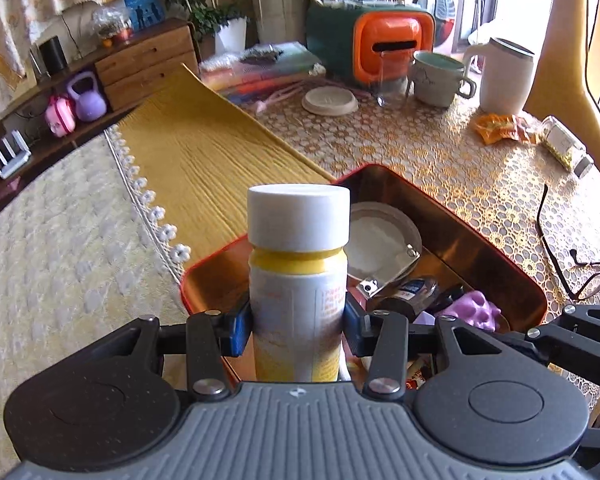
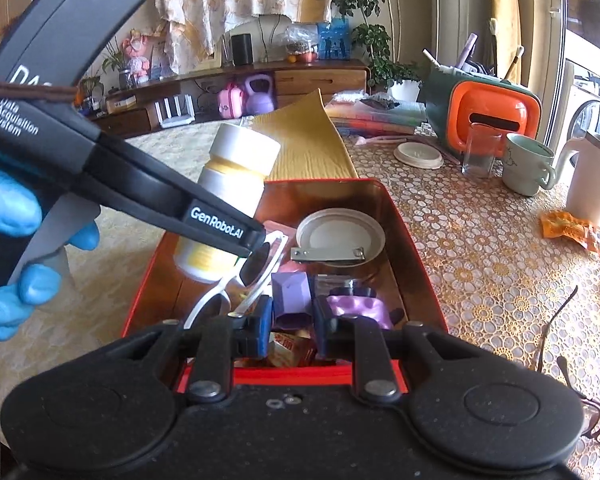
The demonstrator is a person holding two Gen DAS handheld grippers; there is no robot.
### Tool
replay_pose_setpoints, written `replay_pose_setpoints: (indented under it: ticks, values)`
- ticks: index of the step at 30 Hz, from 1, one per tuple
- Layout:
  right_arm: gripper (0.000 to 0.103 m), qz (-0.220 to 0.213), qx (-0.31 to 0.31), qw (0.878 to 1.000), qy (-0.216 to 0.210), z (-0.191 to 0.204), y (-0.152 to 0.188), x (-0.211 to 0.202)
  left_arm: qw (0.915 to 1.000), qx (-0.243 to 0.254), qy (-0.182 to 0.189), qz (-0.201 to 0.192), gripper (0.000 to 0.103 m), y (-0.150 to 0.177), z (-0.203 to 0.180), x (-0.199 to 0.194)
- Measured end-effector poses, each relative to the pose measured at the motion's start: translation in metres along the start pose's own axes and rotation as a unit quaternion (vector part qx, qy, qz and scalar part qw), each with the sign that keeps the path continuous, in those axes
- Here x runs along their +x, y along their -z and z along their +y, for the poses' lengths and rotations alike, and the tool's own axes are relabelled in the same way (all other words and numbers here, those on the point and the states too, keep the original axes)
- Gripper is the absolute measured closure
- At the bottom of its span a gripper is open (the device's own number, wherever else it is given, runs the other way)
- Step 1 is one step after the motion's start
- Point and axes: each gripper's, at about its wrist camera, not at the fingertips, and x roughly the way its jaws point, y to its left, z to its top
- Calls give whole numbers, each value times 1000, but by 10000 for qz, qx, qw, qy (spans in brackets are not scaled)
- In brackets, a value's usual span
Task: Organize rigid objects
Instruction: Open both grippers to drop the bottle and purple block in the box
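Left wrist view: the bottle (image 1: 298,280) with a white cap is pinched in the left tongs (image 1: 298,320), over the near left corner of the red tin box (image 1: 500,248). The right tongs (image 2: 290,330) are pressed together, empty, above the box's near edge on the counter (image 2: 480,240).

White-capped yellow bottle (image 1: 298,280) tilts over the red tin (image 2: 404,216) of clutter.
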Motion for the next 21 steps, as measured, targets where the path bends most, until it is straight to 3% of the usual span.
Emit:
replay_pose_setpoints:
  ticks: [8,16,21]
  values:
    - [81,64,-255,9996,128,10,0,5,9999,-5,55,116,57,-1,-1,9]
    - [73,46,-215,9997,113,9,0,0,9997,-201,67,73,54,3,2,5]
    - [68,30,-113,9999,92,7,-3,-5,9997,-219,75,-72,46,9,2,-7]
